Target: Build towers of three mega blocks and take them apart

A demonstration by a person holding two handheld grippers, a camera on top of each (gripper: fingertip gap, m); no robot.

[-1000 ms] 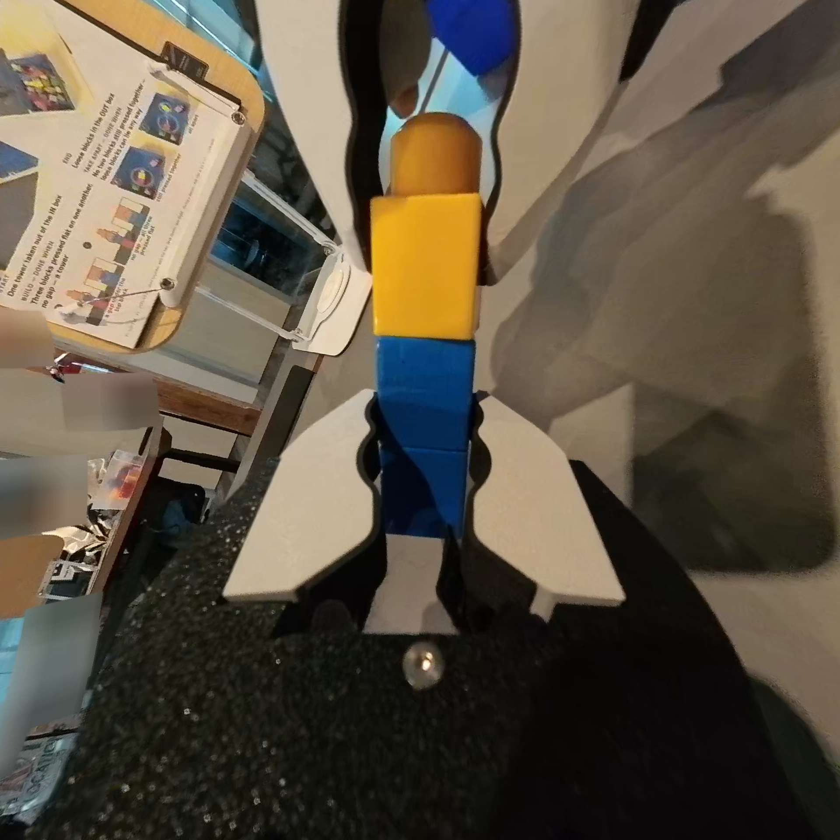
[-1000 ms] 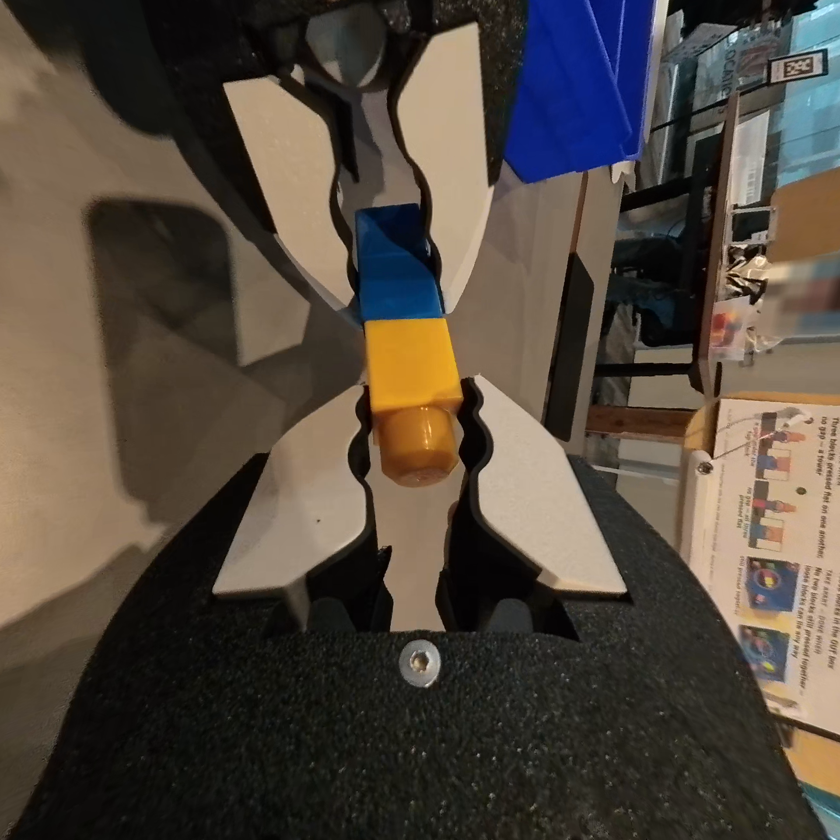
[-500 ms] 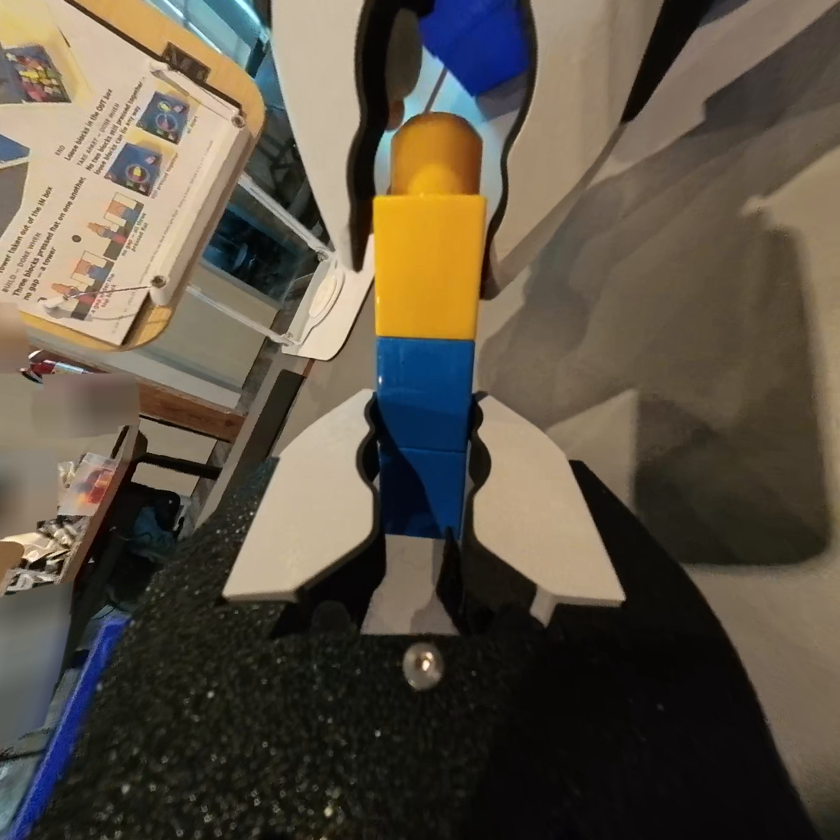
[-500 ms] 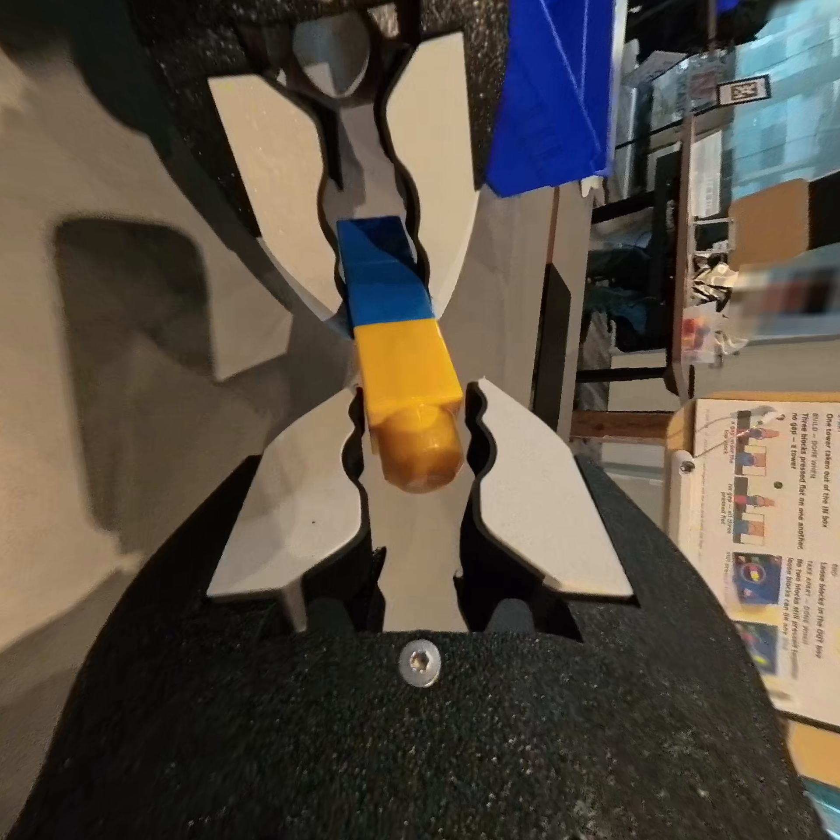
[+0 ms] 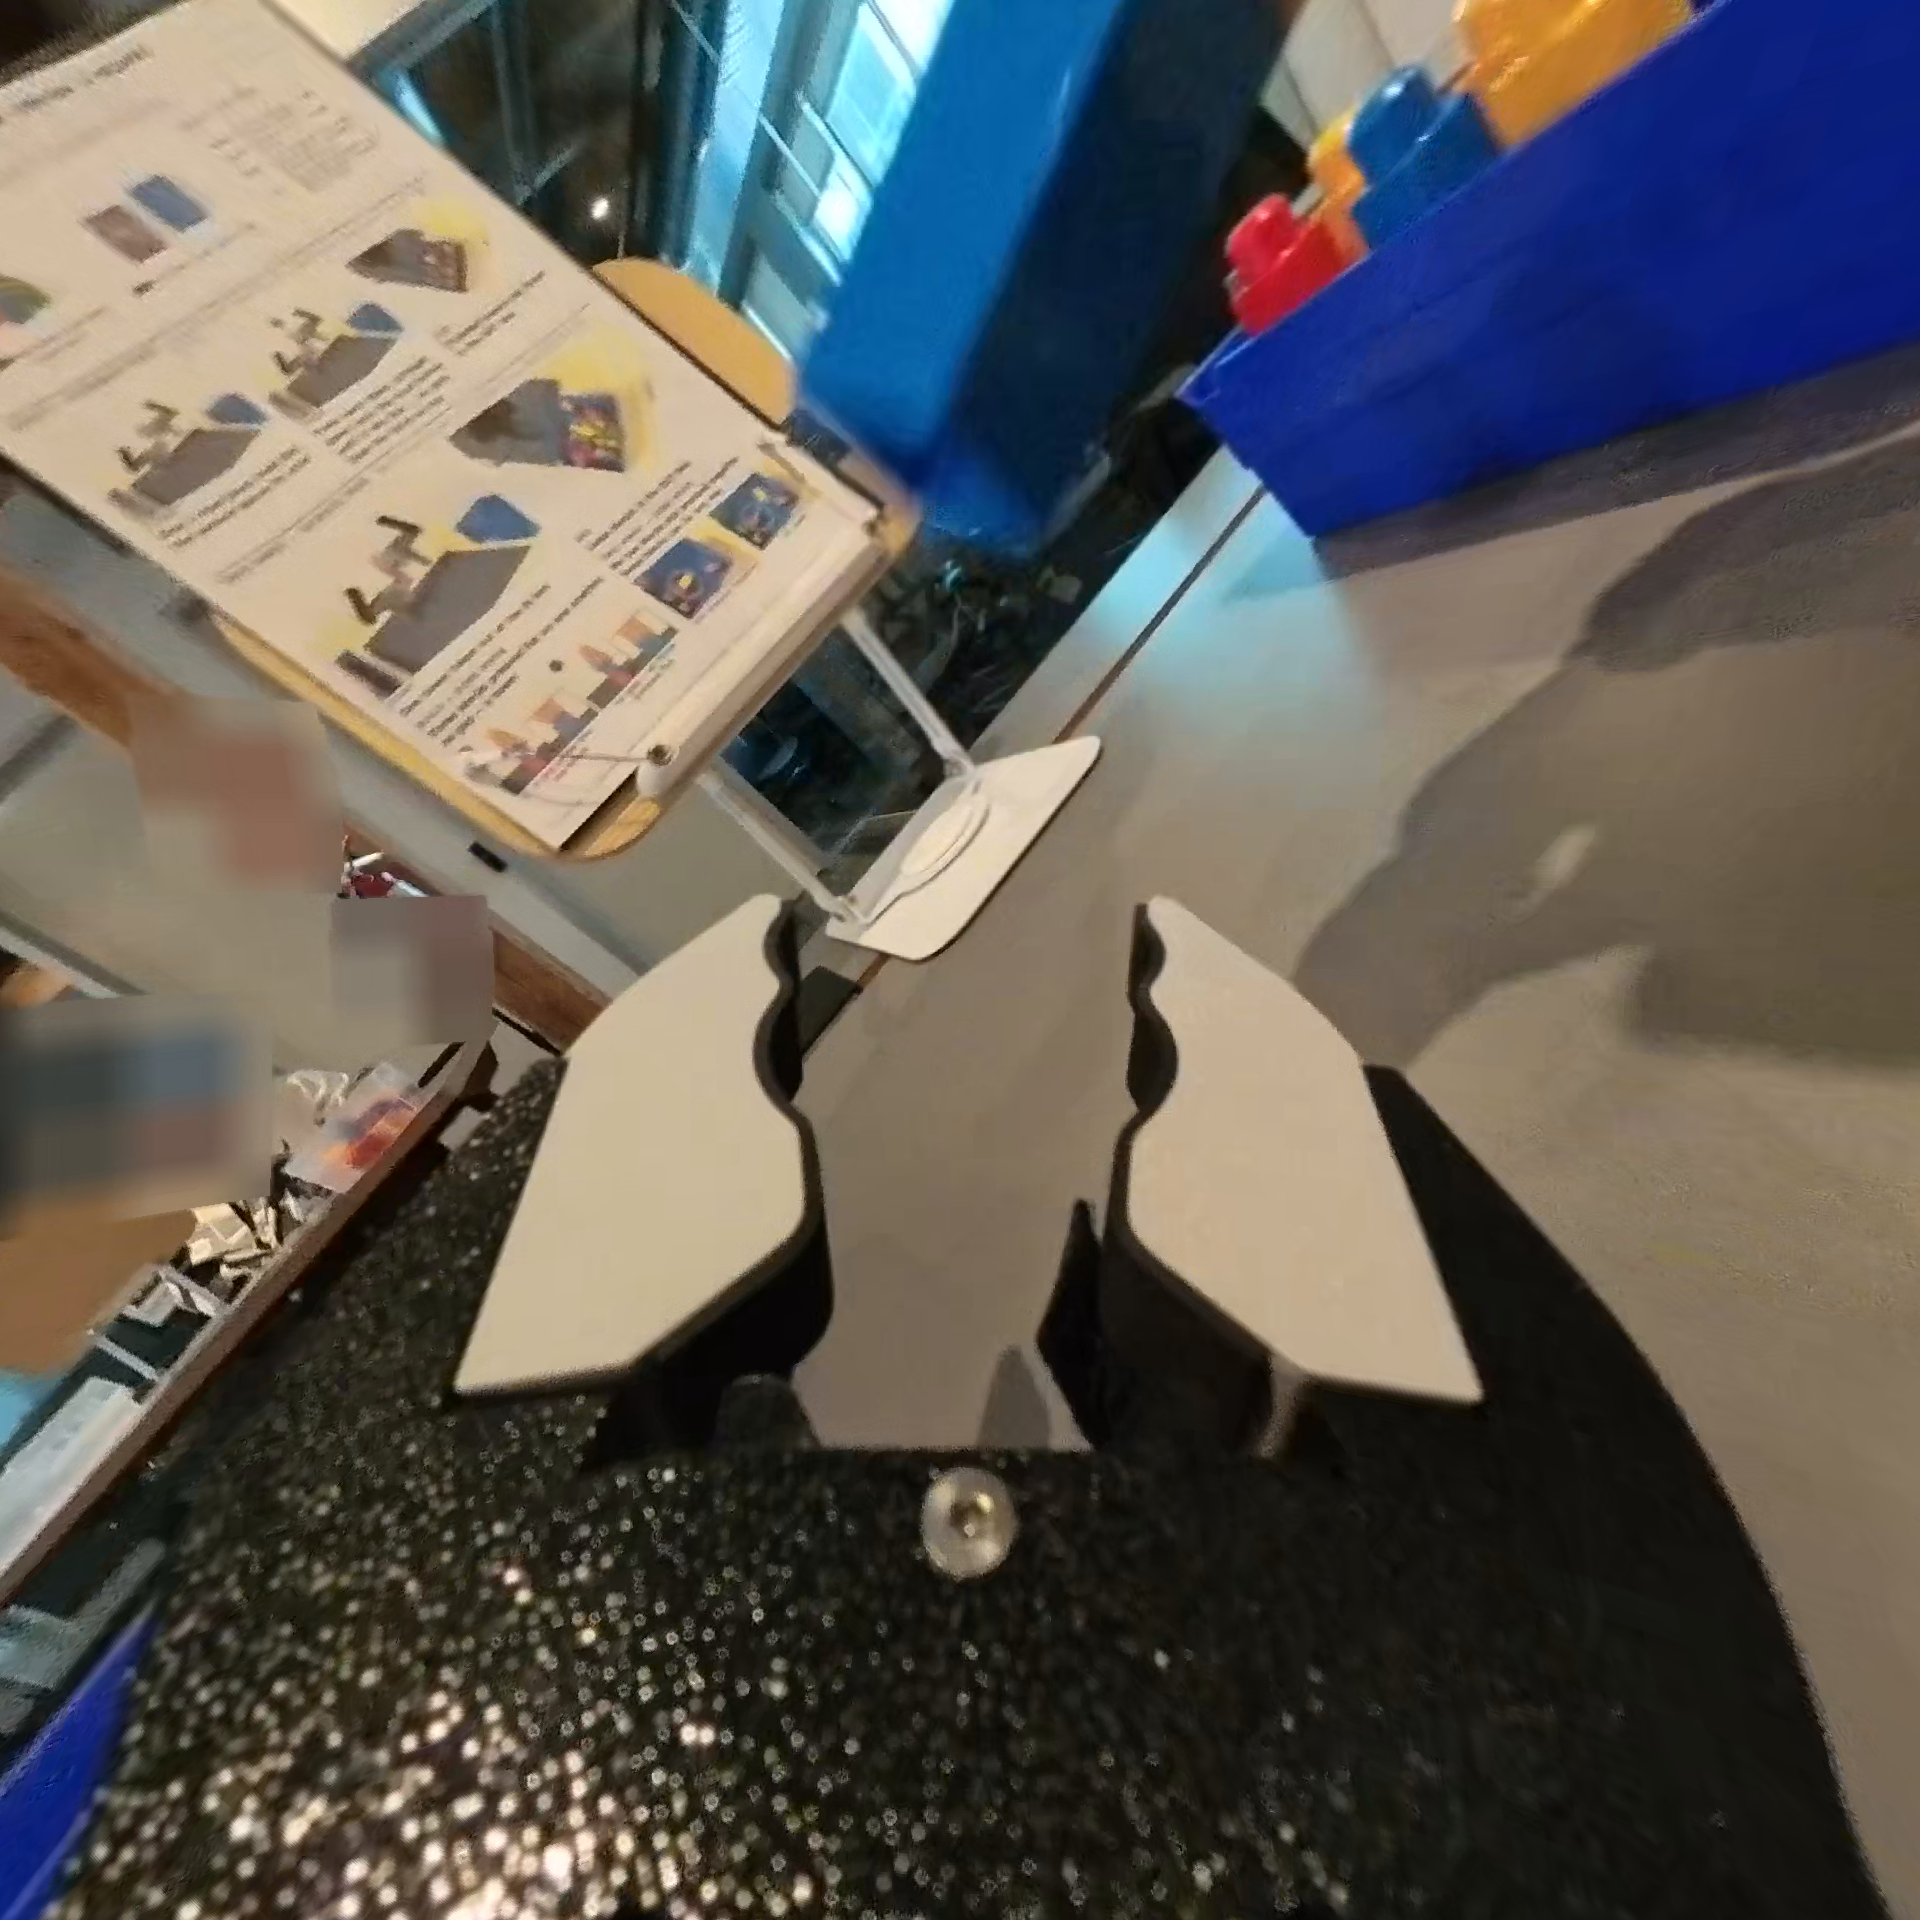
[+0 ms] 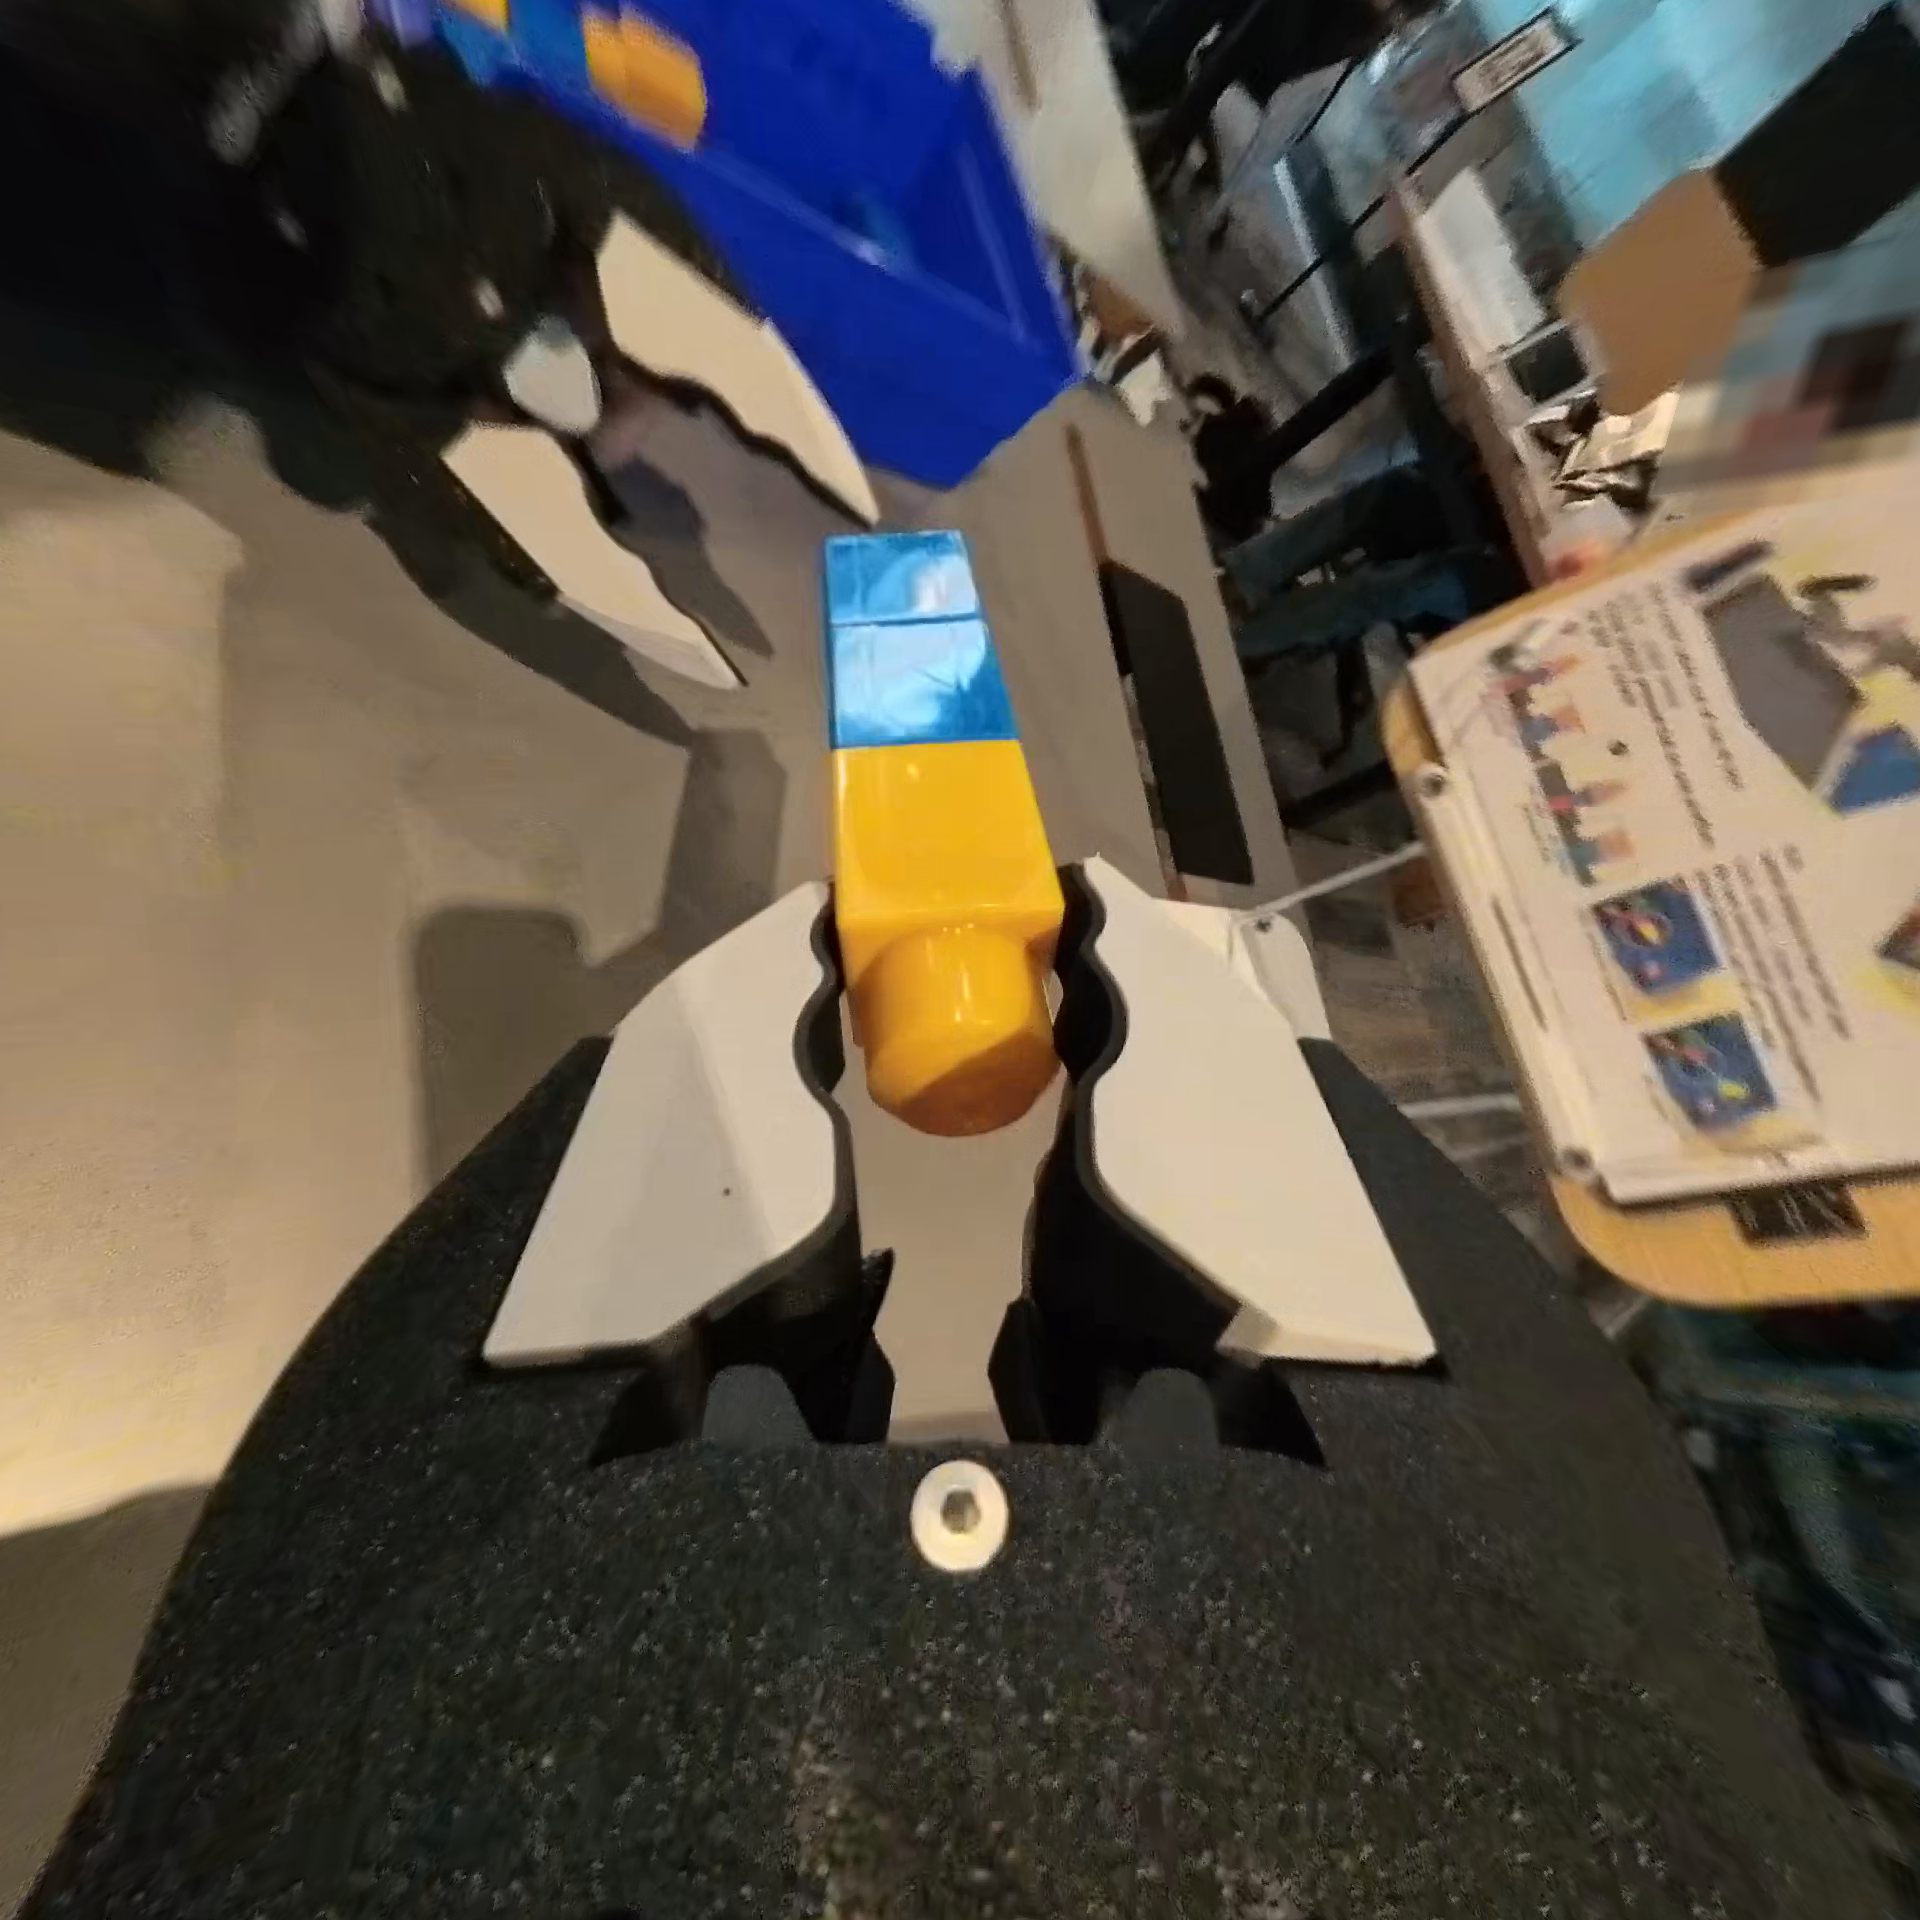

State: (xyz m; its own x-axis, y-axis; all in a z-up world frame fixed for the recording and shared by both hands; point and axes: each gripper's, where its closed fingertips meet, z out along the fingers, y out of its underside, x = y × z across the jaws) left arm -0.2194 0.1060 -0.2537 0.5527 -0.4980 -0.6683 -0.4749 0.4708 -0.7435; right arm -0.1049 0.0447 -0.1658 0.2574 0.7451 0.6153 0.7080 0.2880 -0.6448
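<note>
two blue blocks [image 6: 914,644], one yellow block [image 6: 935,852]

Tower [image 6: 920,769] of 3 blocks, lying lengthwise
Yellow block [image 6: 935,862] with its stud nearest the camera, 2 blue blocks [image 6: 912,639] joined beyond it, pointing away.

We see a grey table [image 5: 1558,727] crossed by soft shadows. At its far edge a printed instruction sheet [image 5: 416,436] sits tilted on a wooden board held by a clear stand [image 5: 966,842]. Beyond it lie dim, cluttered shelving [image 6: 1351,312] and bluish glass panes [image 5: 831,156].
</note>
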